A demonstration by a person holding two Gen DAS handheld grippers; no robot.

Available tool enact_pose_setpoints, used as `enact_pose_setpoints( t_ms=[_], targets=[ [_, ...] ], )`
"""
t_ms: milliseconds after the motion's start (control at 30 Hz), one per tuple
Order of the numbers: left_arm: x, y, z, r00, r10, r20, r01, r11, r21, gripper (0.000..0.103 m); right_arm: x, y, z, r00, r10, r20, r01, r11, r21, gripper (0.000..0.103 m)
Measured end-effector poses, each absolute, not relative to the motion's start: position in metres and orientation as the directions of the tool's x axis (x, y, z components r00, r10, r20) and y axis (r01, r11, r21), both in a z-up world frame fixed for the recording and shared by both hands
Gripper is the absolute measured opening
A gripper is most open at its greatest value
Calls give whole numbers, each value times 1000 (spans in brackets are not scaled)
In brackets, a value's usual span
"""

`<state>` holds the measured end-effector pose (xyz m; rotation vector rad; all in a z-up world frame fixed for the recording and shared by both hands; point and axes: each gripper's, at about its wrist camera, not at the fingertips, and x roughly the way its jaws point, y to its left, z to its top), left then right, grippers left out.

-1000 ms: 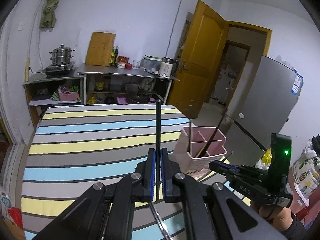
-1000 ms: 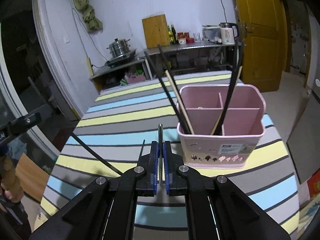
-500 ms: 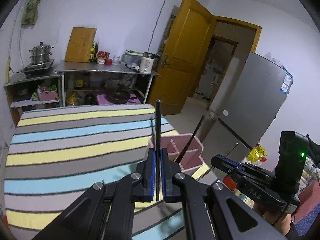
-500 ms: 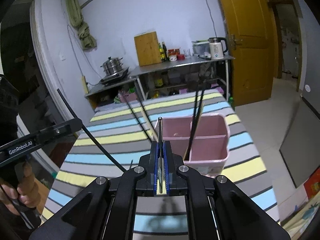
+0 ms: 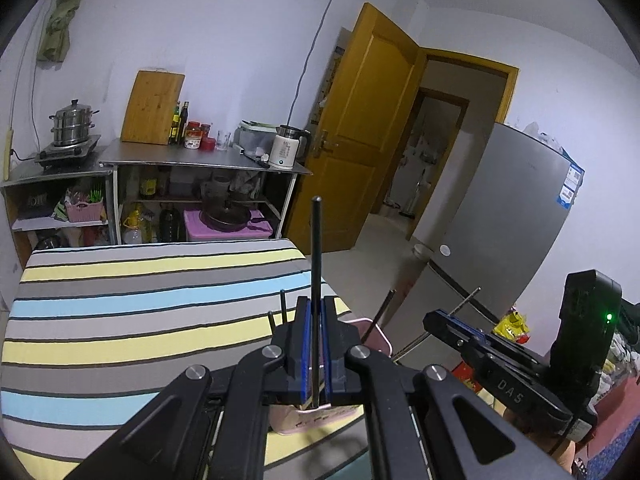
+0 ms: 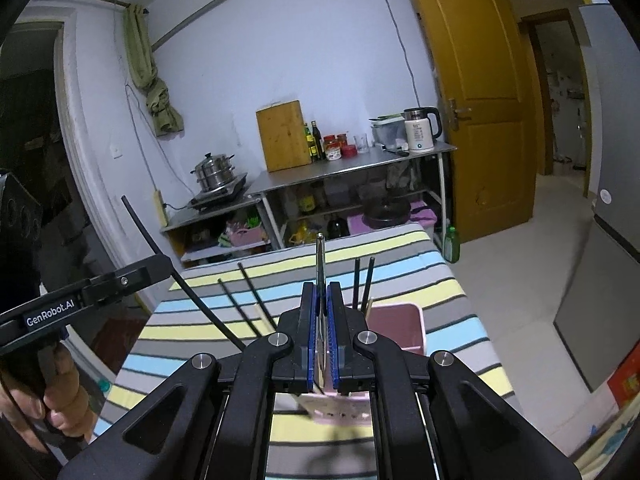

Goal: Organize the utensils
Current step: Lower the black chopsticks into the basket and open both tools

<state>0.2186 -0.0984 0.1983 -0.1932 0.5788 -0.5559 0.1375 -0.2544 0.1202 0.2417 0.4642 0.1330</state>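
**Inspector A:** Left hand-held gripper (image 5: pixel 316 344): jaws clenched on a black chopstick (image 5: pixel 316 256), which stands upright between the blue pads. Right hand-held gripper (image 6: pixel 321 334): clenched likewise on a thin metal utensil (image 6: pixel 320 258), rounded tip up; which kind I cannot tell.

**Inspector B:** And the destination?

**Inspector A:** The pink utensil holder (image 6: pixel 400 330) sits on the striped counter (image 6: pixel 420 280), directly below and ahead of both grippers. Its dividers make compartments. Dark chopsticks (image 6: pixel 362 280) already lean in it, with a pale one beside them.

**Inspector B:** Why are both items held vertical?

**Inspector A:** My judgement: an upright hold lets each lower end drop straight into a compartment. Both are lifted above the rim, apparently to clear the sticks already standing there. Risk noted: the leaning sticks crowd the opening, so an entering tip may catch one.

**Inspector B:** Any legible markings?

**Inspector A:** "GenRobot.AI" on the left unit's body, seen from the right camera. "DAS" on the right unit, with a green light lit. The holder's front bears a print too blurred to read. The refrigerator (image 5: pixel 500 240) carries a blue label, unreadable.
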Motion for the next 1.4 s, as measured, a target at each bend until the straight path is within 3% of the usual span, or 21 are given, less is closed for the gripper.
enact_pose_setpoints(
  t_ms=[967, 1200, 1400],
  targets=[
    [246, -119, 103, 613, -533, -583, 420, 845, -332, 5, 186, -260, 34, 782, 194, -592, -11, 954, 298, 6],
    [227, -115, 109, 637, -534, -557, 441, 844, -304, 11, 169, -257, 45, 808, 160, -567, -13, 967, 255, 19],
    [203, -108, 116, 662, -523, -537, 446, 851, -277, 12, 148, -254, 54, 825, 146, -546, -17, 972, 234, 23]
  ],
)
